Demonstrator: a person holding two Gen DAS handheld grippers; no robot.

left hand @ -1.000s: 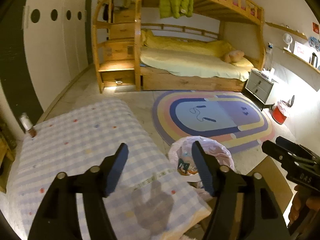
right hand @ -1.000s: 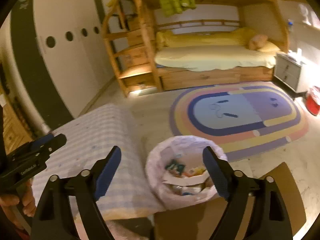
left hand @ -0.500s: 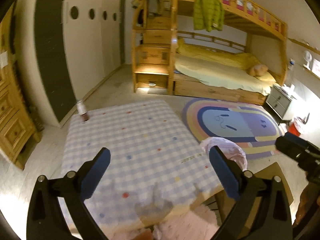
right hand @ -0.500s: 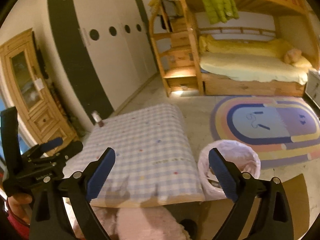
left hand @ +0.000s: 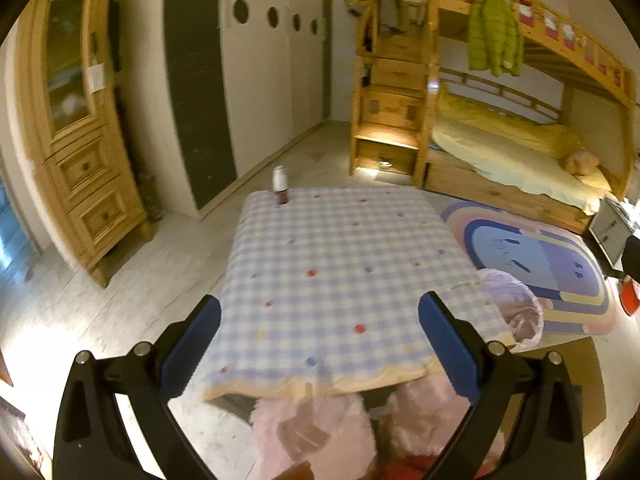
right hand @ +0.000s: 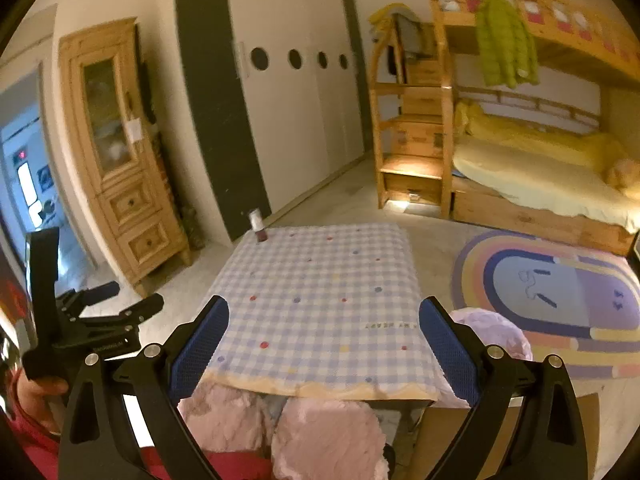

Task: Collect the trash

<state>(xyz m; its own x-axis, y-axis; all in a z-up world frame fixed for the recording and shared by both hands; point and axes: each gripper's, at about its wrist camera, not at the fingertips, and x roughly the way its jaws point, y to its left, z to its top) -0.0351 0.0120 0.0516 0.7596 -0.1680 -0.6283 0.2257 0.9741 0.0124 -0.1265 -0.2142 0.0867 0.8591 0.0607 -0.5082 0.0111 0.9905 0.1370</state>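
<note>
A small bottle (left hand: 280,191) is seen upright at the far left corner of the checked bench (left hand: 340,280), upper centre of frame. A lined trash bin (left hand: 516,308) stands at the bench's right edge. Left claw (left hand: 320,344) and right claw (right hand: 324,340) are held spread, empty.

The inside of the white plastic-lined trash bin (left hand: 516,308) is hidden in both views, since only its crumpled rim is seen past the near right corner of the blue-and-white checked tablecloth (left hand: 340,272). The label of the small dark bottle with a white cap (left hand: 280,190) at the far left corner is too small to be read. The red bucket (left hand: 631,298) is cut off by the right edge. The tall wooden cabinet with a glass door (left hand: 76,128) is blurred, and its contents cannot be made out.
</note>
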